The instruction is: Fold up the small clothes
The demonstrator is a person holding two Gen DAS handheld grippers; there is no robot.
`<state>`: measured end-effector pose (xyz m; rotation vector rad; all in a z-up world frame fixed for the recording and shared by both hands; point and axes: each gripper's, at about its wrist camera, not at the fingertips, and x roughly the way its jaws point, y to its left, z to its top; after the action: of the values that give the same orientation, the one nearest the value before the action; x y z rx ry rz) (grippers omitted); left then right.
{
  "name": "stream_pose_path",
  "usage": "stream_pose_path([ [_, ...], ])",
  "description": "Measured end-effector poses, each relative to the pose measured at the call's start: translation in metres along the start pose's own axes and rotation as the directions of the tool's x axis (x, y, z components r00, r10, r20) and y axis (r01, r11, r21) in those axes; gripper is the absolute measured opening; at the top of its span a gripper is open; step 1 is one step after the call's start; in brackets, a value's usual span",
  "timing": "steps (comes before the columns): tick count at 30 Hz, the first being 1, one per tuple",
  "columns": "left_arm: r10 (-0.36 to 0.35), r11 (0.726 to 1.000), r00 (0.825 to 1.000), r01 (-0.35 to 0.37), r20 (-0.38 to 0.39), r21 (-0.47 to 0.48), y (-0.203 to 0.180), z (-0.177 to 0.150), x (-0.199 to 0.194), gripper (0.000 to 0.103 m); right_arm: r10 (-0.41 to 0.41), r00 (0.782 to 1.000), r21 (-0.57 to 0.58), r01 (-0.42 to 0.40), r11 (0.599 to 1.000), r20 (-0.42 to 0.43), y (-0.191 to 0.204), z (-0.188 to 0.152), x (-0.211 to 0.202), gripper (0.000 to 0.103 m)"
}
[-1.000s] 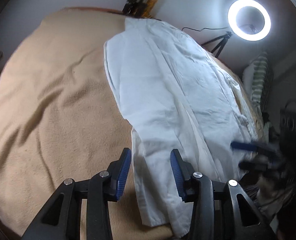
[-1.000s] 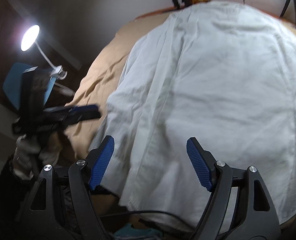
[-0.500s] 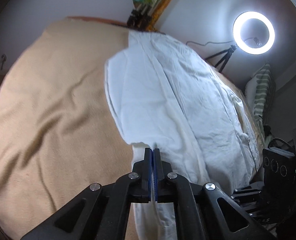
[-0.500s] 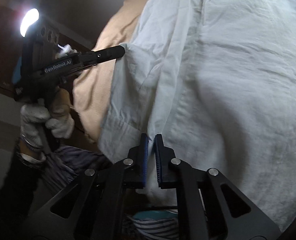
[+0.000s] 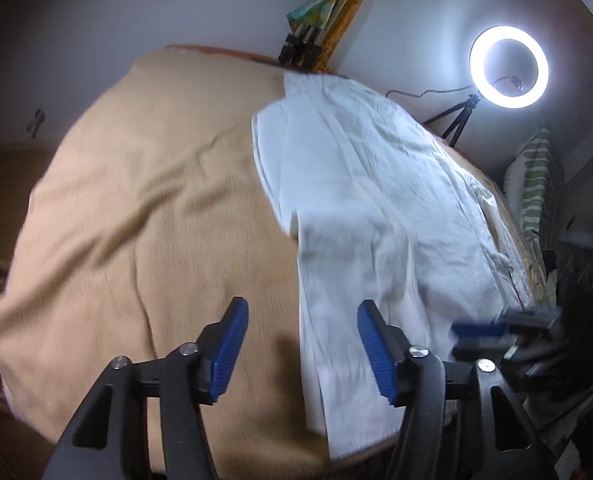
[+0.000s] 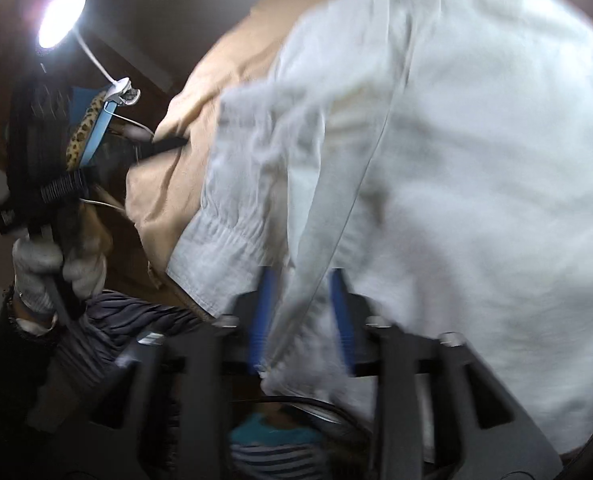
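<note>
A white shirt [image 5: 380, 208] lies spread on a tan blanket [image 5: 148, 208]; it also fills the right wrist view [image 6: 476, 160]. Its near sleeve lies folded over the body, cuff [image 6: 216, 256] toward me. My left gripper [image 5: 302, 344] is open and empty, hovering over the blanket and the shirt's left edge. My right gripper [image 6: 302, 320] is blurred, its blue pads parted with a fold of the shirt's lower edge between them. The right gripper also shows at the right of the left wrist view [image 5: 492, 332].
A lit ring light [image 5: 508, 66] on a tripod stands behind the bed. A striped cushion [image 5: 536, 192] sits at the right. A desk lamp [image 6: 60, 18] shines at the left. My gloved left hand [image 6: 52, 268] holds the other gripper beside the bed edge.
Both grippers were shut on the shirt half a second ago. The left one has opened and let go. The right one's pads have parted. The sleeve now lies folded over the body.
</note>
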<state>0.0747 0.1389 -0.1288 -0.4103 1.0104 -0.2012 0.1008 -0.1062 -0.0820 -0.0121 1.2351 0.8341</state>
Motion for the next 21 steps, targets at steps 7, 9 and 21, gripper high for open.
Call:
stream_pose_path([
  [7,0.007,1.000,1.000,-0.007,-0.016,0.011,-0.014,-0.043,0.013,0.058,-0.011,0.996,-0.076,0.018,0.997,0.087,0.019,0.092,-0.036,0.040],
  [9,0.009,1.000,1.000,-0.009,0.006,-0.003,-0.014,-0.047,0.012,0.043,-0.027,0.996,-0.075,0.033,0.997,0.083,0.027,0.121,-0.029,0.040],
  [21,-0.036,0.999,0.999,0.036,0.010,-0.012,-0.007,-0.050,0.014,0.012,-0.313,0.947,-0.148,0.300,0.942,-0.070,0.050,0.246,0.123,0.053],
])
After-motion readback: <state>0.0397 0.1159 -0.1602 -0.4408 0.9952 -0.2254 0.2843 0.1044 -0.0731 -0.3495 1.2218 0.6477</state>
